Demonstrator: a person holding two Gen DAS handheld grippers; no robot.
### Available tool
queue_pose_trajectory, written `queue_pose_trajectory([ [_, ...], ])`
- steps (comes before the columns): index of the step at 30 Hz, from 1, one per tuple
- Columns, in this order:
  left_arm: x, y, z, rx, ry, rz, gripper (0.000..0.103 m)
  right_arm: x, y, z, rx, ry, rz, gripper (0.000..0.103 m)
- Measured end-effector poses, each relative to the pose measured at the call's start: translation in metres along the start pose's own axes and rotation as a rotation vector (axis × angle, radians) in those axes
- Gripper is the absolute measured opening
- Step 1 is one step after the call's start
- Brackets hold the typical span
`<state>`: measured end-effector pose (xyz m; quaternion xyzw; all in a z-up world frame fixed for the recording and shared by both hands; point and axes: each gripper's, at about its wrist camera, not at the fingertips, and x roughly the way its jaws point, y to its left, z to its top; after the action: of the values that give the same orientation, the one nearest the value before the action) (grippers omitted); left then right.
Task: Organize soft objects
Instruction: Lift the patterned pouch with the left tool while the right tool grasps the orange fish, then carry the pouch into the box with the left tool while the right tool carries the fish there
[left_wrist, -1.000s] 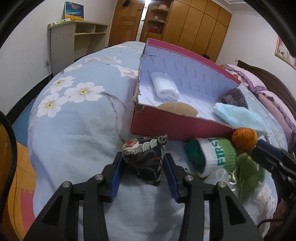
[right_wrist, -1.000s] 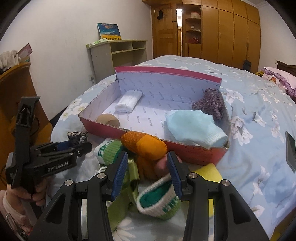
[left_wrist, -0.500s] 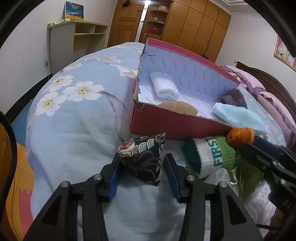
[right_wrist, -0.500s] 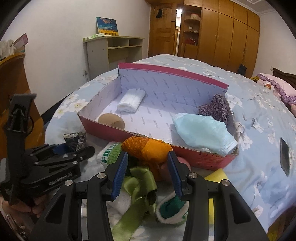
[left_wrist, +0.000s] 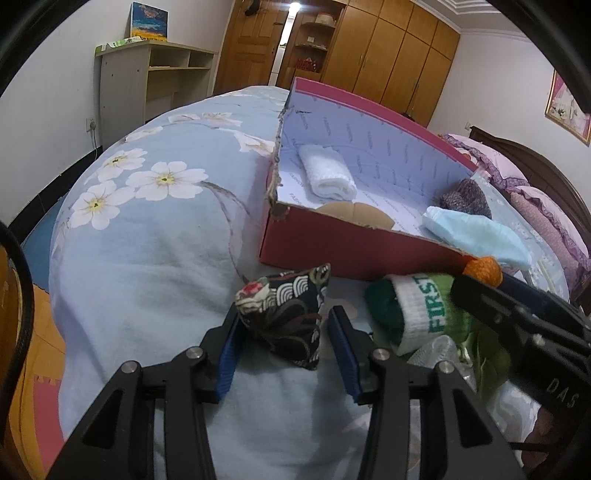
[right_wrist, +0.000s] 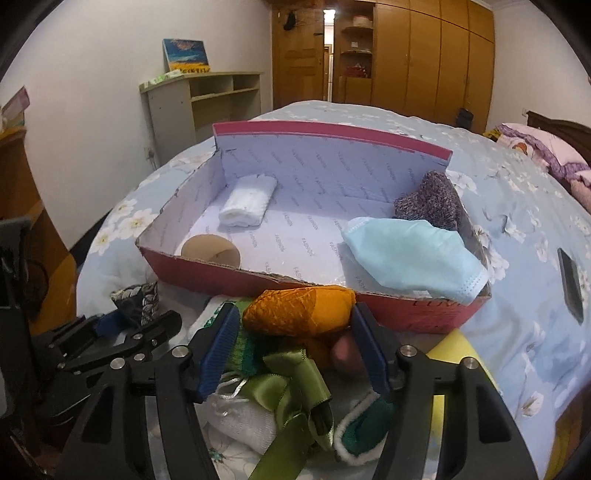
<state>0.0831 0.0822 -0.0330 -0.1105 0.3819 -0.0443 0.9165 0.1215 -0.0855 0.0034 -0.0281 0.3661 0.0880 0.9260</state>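
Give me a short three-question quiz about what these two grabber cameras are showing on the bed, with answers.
1. True or false: the left gripper straddles a dark patterned pouch.
2. Which item lies between the right gripper fingers? A) white towel B) orange yarn ball C) blue face mask
3. Name two things already inside the red box.

Key:
1. True.
2. B, the orange yarn ball.
3. Any two of: rolled white towel, blue face mask, purple knit item, cardboard tube.
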Motion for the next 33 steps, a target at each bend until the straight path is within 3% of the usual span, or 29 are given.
queue_pose_trajectory([
  [7, 0.0, 0.0, 0.0, -0.001, -0.001, -0.001, 0.048, -0.01, -0.015, -0.004, 0.068, -0.022, 0.042, 0.052],
  [13, -0.003, 0.001, 0.001, -0.013, -0.003, -0.008, 0.048, -0.024, -0.027, -0.01, 0.093, -0.053, 0.07, 0.052],
  [20, -0.012, 0.003, 0.002, -0.035, -0.01, -0.008, 0.039, -0.043, -0.033, -0.011, 0.086, -0.12, 0.077, 0.052],
  [33, -0.046, -0.013, 0.012, 0.018, -0.066, -0.018, 0.038, -0.064, -0.042, -0.014, 0.09, -0.194, 0.118, 0.052],
])
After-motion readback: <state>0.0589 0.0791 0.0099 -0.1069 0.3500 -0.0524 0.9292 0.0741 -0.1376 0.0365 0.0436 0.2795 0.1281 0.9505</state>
